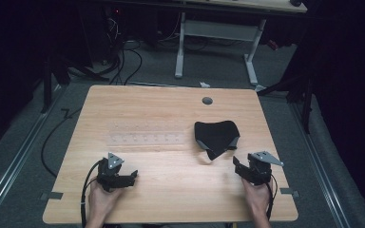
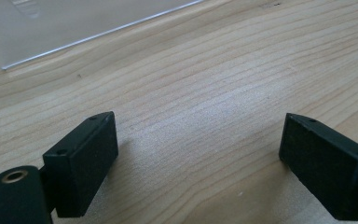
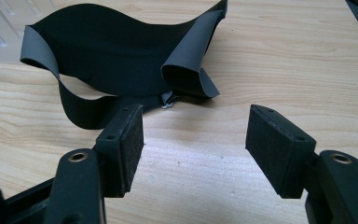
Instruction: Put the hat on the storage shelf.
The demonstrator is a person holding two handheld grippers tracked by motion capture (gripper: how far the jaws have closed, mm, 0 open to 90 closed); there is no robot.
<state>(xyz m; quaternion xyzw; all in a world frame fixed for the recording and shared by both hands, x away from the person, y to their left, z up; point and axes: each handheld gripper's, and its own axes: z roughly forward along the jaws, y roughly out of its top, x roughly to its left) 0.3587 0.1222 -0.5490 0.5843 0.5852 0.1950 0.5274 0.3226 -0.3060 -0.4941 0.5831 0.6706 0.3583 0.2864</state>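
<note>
A light wooden table point(image 1: 171, 199) fills the middle of the high view; a black eye mask point(image 1: 216, 137) lies at about 2 o'clock from its centre, a clear plastic sheet point(image 1: 146, 139) at 9 o'clock of the mask; the left gripper point(image 1: 134, 176) rests at 7 o'clock, the right gripper point(image 1: 235, 164) at 5 o'clock just below the mask, apart from it; 2 hands hold them.
</note>
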